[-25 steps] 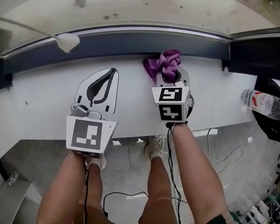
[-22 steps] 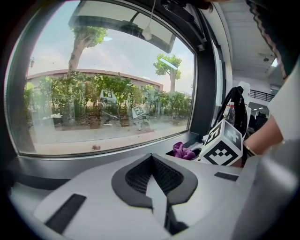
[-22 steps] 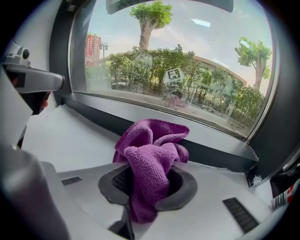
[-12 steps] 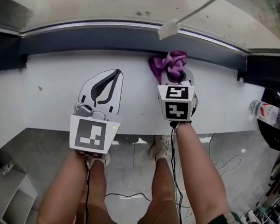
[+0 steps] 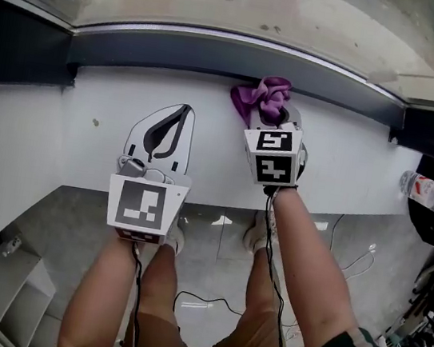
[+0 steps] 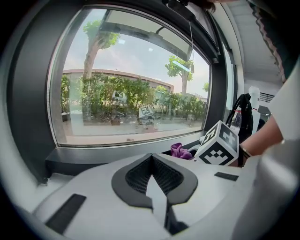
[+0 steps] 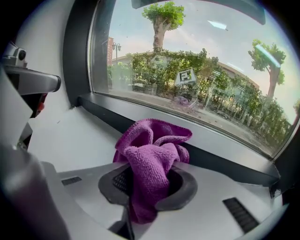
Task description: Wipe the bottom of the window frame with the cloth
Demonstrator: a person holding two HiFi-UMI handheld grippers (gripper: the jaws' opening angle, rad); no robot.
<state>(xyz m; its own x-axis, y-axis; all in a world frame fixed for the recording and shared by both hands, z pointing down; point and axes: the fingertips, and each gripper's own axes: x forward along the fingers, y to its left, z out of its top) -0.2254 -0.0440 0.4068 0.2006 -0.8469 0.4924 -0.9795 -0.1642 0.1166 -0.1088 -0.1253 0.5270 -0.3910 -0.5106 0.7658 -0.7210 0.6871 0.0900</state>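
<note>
Cloth, head view: a bunched purple cloth (image 5: pixel 262 99) is seen at the far edge of the white sill (image 5: pixel 62 129), against the dark bottom rail of the window frame (image 5: pixel 218 56), right of centre.
Right gripper, head view: the right gripper (image 5: pixel 271 119) is pointed at the rail, its tips covered by the cloth.
Left gripper, head view: the left gripper (image 5: pixel 169 125) is laid on the sill to the left, well apart from the cloth.
Bottle, head view: a plastic bottle (image 5: pixel 432 193) is seen at the far right, uninvolved.
Left gripper, left gripper view: the left gripper (image 6: pixel 152 176) is closed with nothing between its pads; the cloth (image 6: pixel 180 151) shows to its right.
Cloth, right gripper view: the cloth (image 7: pixel 152 164) is clamped in the right gripper (image 7: pixel 147 187), most of it bulging past the pads toward the rail (image 7: pixel 225 161); actual contact with the rail cannot be confirmed.
Handling: the cloth is judged light, soft and fuzzy, easily crumpled and unlikely to slip.
Hold: a pinch at the bunched middle, as here, is judged right, with enough wad left ahead to be pressed along the rail.
</note>
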